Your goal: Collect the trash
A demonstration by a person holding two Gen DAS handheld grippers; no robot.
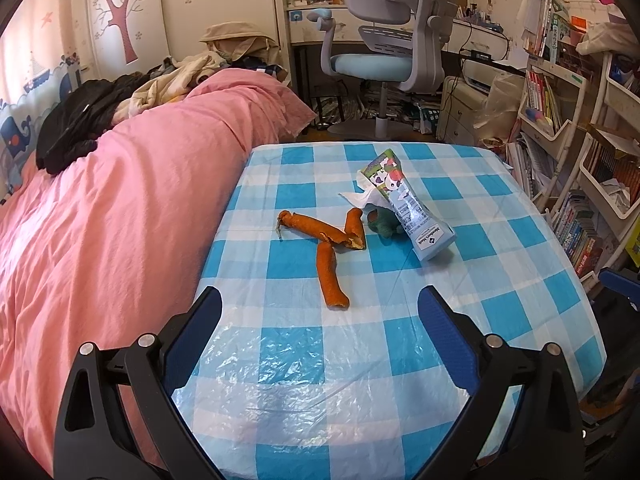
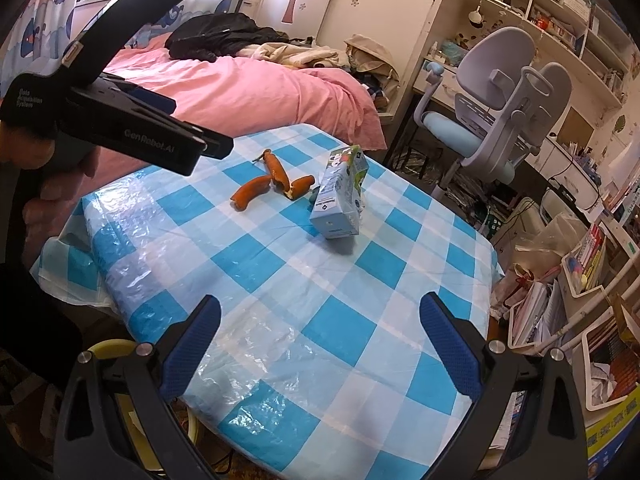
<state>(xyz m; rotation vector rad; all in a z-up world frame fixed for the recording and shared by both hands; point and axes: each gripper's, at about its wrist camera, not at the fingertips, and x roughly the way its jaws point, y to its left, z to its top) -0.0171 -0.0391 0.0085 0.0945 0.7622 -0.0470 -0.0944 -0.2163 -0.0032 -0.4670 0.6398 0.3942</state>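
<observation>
My left claw (image 1: pixel 320 304) and right claw (image 2: pixel 320 312) both hang spread and empty over the blue-checked plastic tablecloth (image 1: pixel 400 352). Ahead lie curled orange peel strips (image 1: pixel 330 276) beside a crumpled light-blue milk carton (image 1: pixel 408 208). Nothing's collected yet; next I'd reach for the nearest peel.

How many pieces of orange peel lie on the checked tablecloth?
3: a long strip on the bed side, a short curled piece beside the milk carton, and one nearest the camera. Smaller scraps may be hidden.

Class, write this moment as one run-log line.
stage: pre-grasp | left gripper: open, empty | right gripper: open, empty | on table: orange peel, milk carton, tissue
</observation>
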